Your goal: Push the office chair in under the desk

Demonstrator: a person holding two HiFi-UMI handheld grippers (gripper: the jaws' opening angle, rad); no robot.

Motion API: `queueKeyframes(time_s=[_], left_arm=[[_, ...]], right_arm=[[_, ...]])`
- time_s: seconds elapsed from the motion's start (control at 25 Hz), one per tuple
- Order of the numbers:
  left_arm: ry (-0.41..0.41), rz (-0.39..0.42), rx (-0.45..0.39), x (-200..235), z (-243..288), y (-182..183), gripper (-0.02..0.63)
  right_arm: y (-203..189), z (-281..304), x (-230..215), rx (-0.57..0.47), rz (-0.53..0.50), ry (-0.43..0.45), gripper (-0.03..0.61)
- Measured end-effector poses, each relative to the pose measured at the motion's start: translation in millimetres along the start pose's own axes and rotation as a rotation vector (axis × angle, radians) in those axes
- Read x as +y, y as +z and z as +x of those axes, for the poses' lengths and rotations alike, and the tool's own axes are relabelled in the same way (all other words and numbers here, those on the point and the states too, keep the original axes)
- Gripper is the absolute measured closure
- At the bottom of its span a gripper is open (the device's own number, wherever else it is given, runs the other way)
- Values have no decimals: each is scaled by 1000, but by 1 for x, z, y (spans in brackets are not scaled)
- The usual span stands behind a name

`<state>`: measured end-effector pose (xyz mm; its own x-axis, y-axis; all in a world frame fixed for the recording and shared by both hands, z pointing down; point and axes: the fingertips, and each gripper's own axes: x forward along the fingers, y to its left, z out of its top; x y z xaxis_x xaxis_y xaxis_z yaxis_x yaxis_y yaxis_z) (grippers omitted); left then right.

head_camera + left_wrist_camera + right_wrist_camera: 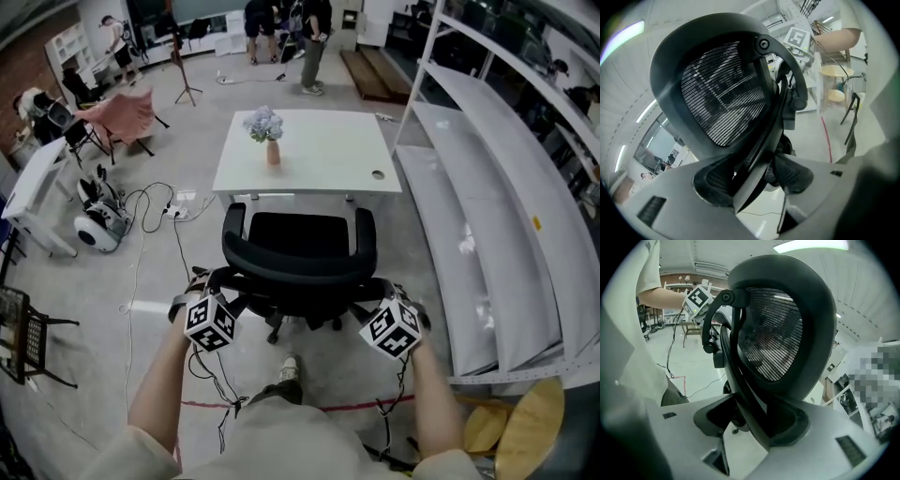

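Observation:
The black mesh office chair (300,248) stands just in front of the white desk (319,155), with its seat facing the desk and its back toward me. My left gripper (199,284) is at the left edge of the backrest and my right gripper (401,292) is at the right edge. In the left gripper view the backrest's frame (754,154) runs between the jaws of the left gripper (754,177) with a sliver of room beside it. In the right gripper view the frame (750,404) lies against one pad of the right gripper (754,420), and floor shows on the other side.
A vase of flowers (268,133) stands on the desk. Tall white shelving (487,206) lines the right side. Cables and a power strip (173,208) lie on the floor to the left. A wooden stool (534,422) is at my right and a black chair (23,339) at my left. People stand far behind the desk.

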<state>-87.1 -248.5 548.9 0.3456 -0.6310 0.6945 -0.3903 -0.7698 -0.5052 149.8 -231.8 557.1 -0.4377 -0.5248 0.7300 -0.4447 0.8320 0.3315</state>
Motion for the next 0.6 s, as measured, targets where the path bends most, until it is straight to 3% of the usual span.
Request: queueKeyframes(time_s=[0.6], left_arm=[[-18,6,28,95,98,34,354]], right_arm=[[3,64,-128,17,19,-55,339]])
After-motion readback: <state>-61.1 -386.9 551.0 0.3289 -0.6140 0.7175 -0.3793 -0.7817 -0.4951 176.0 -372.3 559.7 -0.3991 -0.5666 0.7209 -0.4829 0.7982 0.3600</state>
